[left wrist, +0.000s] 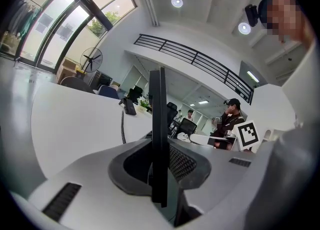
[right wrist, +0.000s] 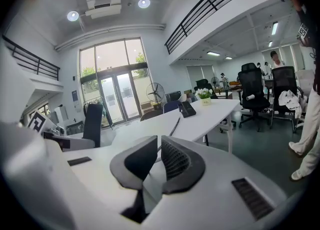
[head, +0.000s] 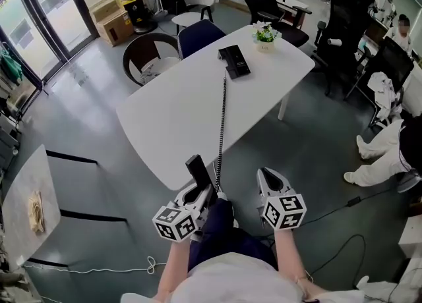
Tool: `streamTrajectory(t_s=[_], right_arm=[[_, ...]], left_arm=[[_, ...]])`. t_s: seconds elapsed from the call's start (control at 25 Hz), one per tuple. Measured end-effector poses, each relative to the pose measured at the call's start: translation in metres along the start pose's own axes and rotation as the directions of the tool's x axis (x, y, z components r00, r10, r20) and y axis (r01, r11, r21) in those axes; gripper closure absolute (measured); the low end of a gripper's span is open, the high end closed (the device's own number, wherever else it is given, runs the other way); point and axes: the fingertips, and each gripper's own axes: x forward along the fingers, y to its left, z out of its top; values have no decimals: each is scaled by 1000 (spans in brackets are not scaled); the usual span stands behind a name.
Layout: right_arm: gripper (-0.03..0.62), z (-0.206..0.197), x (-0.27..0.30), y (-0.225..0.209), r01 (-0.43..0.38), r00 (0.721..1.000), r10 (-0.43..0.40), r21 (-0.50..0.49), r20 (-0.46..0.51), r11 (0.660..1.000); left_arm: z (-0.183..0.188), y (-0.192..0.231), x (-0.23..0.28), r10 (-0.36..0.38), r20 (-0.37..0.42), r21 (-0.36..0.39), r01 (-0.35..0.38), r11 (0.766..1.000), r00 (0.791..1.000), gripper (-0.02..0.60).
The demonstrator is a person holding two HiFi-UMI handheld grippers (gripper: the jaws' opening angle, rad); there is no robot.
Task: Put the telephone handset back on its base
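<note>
The black telephone handset [head: 198, 171] stands upright at the near edge of the white table [head: 171, 117], with my left gripper [head: 200, 188] shut on it. In the left gripper view the handset [left wrist: 158, 124] shows edge-on as a dark slab between the jaws. A coiled cord [head: 221, 120] runs from it across the table to the black telephone base [head: 233, 61] near the far end. My right gripper [head: 270, 176] hangs beside the left one, off the table's edge, shut with nothing in it. The right gripper view shows its closed jaws [right wrist: 156, 145], the base [right wrist: 187, 108] and the cord [right wrist: 174, 127] beyond.
A small potted plant [head: 265, 35] stands just past the base. Chairs [head: 200, 34] crowd the table's far side and black office chairs [head: 343, 48] stand to the right. A person in white [head: 389, 153] sits at the right. Cables [head: 339, 211] trail over the floor.
</note>
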Motion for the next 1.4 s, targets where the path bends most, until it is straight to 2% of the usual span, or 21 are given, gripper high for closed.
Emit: streamTrajectory(t_s=[0.32, 0.64, 0.96, 1.4], right_arm=[[549, 0, -7, -22, 50, 999, -50, 19, 3, 999], [549, 8, 9, -40, 56, 998, -56, 23, 4, 998], [549, 35, 46, -66, 42, 999, -42, 17, 7, 999], [549, 95, 116, -110, 30, 1000, -30, -15, 10, 999]], left_arm=[[-2, -9, 17, -36, -15, 12, 37, 999, 999, 500], [9, -3, 48, -48, -24, 21, 49, 999, 999, 500], [31, 5, 96, -54, -28, 19, 54, 998, 998, 500], [84, 28, 179, -65, -5, -10, 65, 998, 998, 500]])
